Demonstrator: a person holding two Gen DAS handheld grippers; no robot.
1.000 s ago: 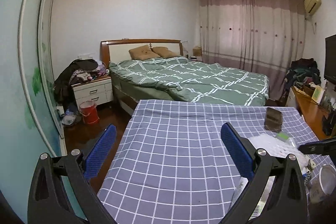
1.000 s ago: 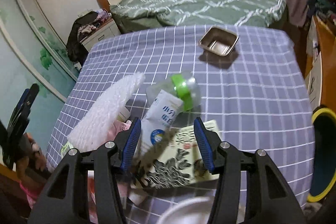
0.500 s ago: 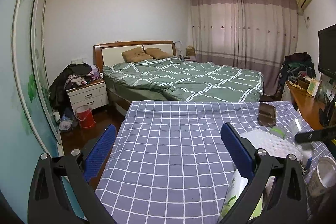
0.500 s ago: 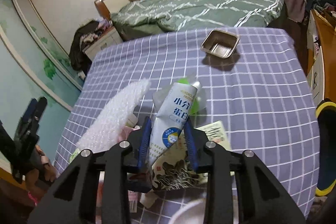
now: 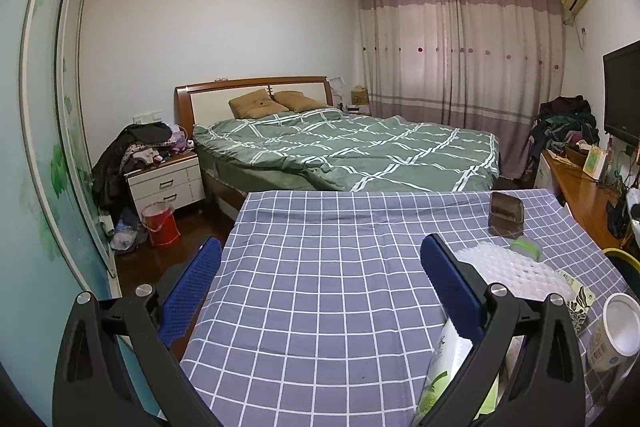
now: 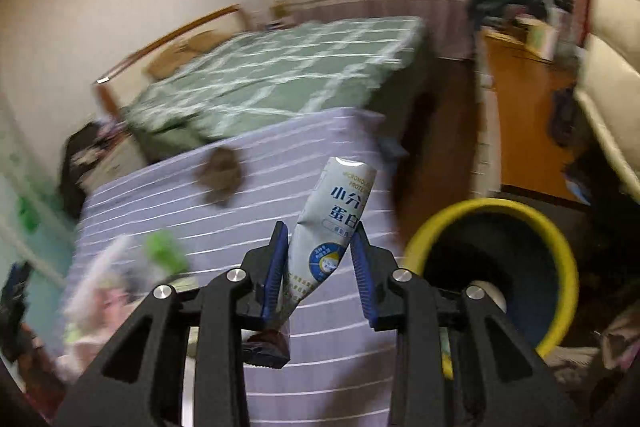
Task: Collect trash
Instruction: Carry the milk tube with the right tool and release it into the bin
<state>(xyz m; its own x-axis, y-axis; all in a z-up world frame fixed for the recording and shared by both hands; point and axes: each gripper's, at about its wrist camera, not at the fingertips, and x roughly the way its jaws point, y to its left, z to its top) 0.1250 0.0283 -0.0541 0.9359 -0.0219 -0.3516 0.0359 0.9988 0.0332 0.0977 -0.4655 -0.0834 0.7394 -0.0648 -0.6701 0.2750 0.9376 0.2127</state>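
Note:
My right gripper (image 6: 320, 255) is shut on a white and blue drink pouch (image 6: 334, 227) and holds it in the air over the table's right edge. A yellow-rimmed trash bin (image 6: 496, 267) stands on the floor just to its right. My left gripper (image 5: 320, 275) is open and empty above the checked tablecloth (image 5: 320, 247). Trash lies at the table's right side: white bubble wrap (image 5: 508, 271), a green-capped bottle (image 5: 528, 249), a white cup (image 5: 618, 331) and a green and white packet (image 5: 448, 375).
A brown metal tray (image 5: 506, 215) sits at the table's far right, also blurred in the right wrist view (image 6: 220, 175). A green bed (image 5: 348, 151) lies behind the table. A wooden desk (image 5: 580, 195) runs along the right wall. A red bucket (image 5: 160, 225) stands by the nightstand.
My right gripper closed on the pouch, lifted it off the table and swung right toward the bin. The left gripper stayed open and hardly moved.

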